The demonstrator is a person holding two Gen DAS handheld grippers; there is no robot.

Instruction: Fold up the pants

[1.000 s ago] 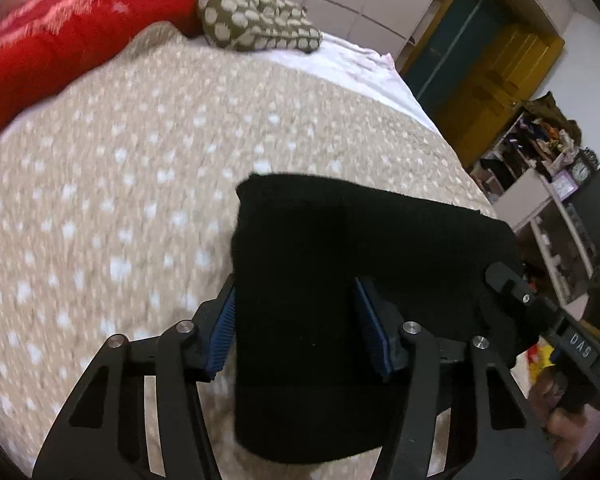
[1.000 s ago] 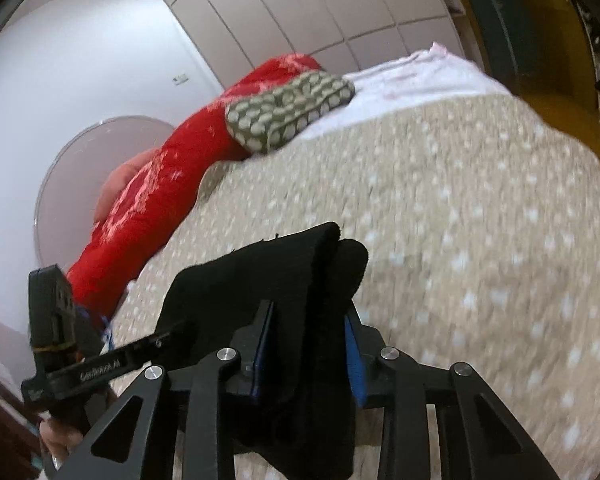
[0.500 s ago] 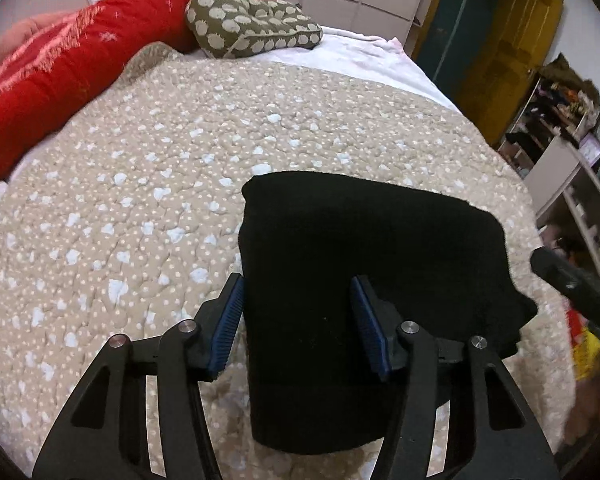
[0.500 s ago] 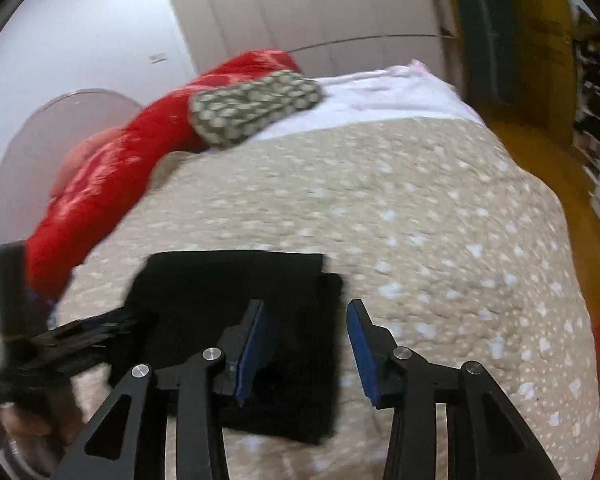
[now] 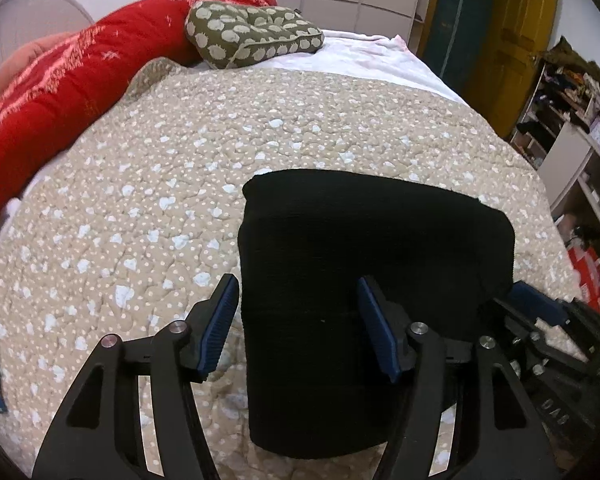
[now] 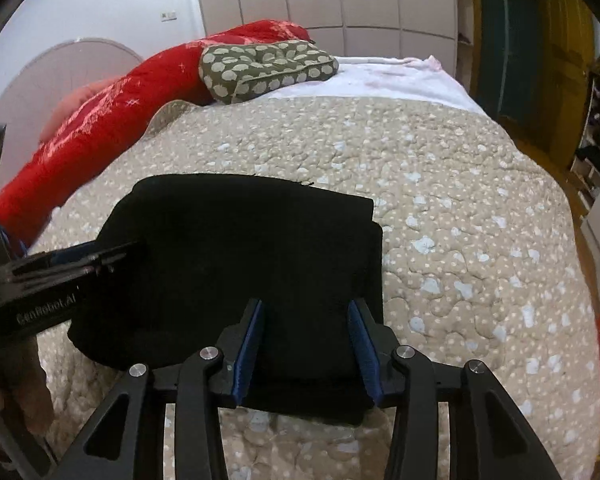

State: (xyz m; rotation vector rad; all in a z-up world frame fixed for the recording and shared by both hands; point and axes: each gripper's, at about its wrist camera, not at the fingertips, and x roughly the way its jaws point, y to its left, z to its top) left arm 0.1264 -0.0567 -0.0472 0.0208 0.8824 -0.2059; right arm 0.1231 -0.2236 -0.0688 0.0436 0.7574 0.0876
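1. On the near part of the bed, the black pants (image 5: 376, 248) lie folded into a flat block on the tan spotted quilt (image 5: 204, 168).
2. In the left wrist view, the left edge of the pants is straight, and the far edge is rounded at its left corner. The right edge ends near the side of the bed.
3. In the right wrist view, the right edge shows two layers, and the top layer sits a little inside the one under it.
4. There is lots of bare quilt past the far edge of the pants, and more bare quilt to each side. A red blanket (image 5: 72, 92) runs along the far left side. A green spotted pillow (image 5: 252, 36) lies at the far end, well apart from the pants.
5. The block runs longer from left to right across the bed.
6. The left claw (image 5: 296, 324) has let go. Its jaws have just been opening. The left corner of the pants is between its blue pads (image 5: 374, 330), but the pads do not squeeze it.
7. The right claw (image 6: 306, 344) has let go too. Its jaws have just been opening, and the right corner of the pants lies loose between them.
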